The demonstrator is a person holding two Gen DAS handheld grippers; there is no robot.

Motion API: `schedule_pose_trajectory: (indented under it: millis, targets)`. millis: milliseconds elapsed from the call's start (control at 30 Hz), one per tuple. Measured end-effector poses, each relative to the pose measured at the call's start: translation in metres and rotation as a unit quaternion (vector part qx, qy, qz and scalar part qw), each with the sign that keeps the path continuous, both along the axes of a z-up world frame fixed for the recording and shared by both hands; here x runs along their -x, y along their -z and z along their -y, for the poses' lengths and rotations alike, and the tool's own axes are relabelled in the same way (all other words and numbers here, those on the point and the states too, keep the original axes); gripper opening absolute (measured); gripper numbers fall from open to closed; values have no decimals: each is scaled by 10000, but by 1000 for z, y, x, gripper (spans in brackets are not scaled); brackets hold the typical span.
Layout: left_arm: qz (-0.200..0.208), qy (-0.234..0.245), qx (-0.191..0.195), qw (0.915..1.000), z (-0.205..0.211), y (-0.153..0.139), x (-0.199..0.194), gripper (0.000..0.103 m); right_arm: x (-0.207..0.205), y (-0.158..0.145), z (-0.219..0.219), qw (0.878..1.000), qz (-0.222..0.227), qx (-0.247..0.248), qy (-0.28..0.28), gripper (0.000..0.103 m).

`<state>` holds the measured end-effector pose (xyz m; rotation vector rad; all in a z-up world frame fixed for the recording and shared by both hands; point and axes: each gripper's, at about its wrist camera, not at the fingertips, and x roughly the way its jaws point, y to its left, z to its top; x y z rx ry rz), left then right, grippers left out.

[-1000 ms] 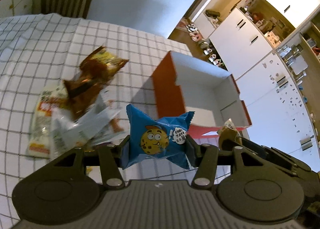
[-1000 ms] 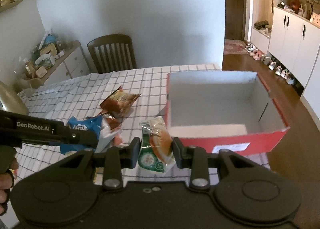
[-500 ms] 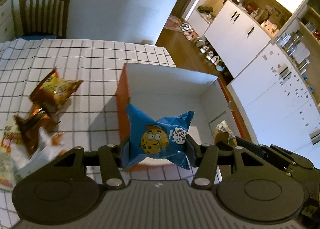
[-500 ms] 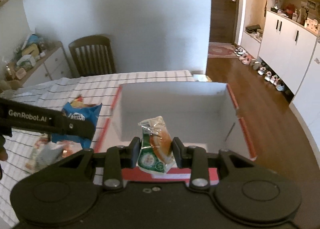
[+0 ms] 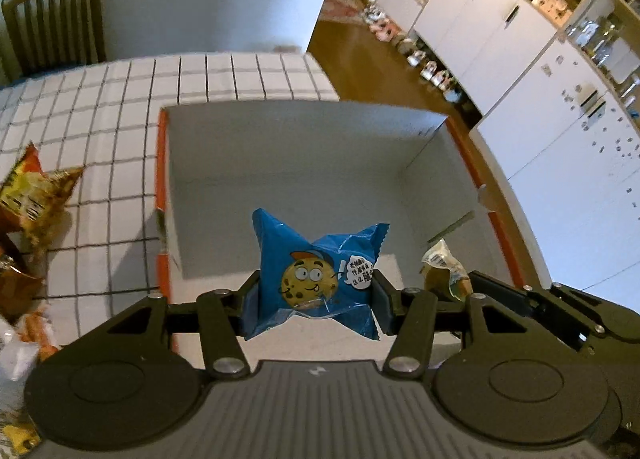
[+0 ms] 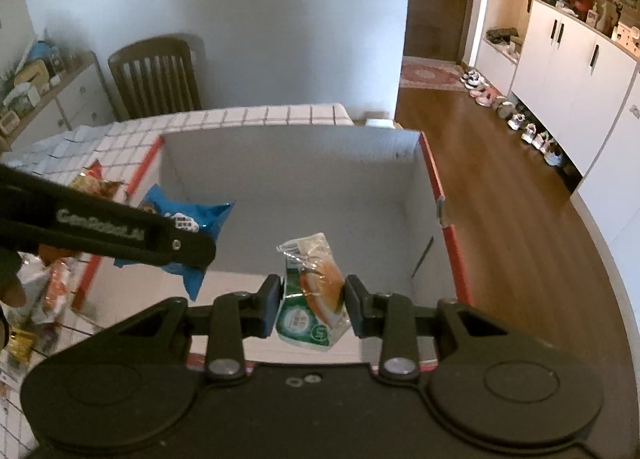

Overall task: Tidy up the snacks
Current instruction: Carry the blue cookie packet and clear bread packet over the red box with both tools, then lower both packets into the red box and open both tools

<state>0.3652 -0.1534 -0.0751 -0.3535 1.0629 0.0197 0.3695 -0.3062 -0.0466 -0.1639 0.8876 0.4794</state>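
My left gripper (image 5: 314, 293) clenches the blue cookie packet (image 5: 316, 279) between its pads, over the open box (image 5: 288, 163). At three o'clock, my right gripper (image 6: 312, 305) pinches the green bun packet (image 6: 314, 295) above the same box.

Wooden chair (image 6: 158, 77), white cabinets (image 6: 576, 71)
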Motion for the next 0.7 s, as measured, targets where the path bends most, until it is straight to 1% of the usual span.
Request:
schedule_pose_trajectory:
  millis: [233,433,500,567,700]
  targets:
    - [-348,-7,-69,9994,9,30,-16,54,-15,18,0,9998,-199,44,-30,32]
    - [-557,119,-169,9982,17,49,-22,54,-21,25,1,9995,-310,100,-42,32]
    - [-623,162,-195,9977,19,55,-23,54,-22,26,0,9994,-304,126,-52,30]
    - [-696,180,-233,9971,20,60,-23,54,-24,24,-1,9996,-257,133,-39,32]
    - [-715,245,-328,9966,24,65,-24,55,-22,23,2,9996,-247,89,-75,37]
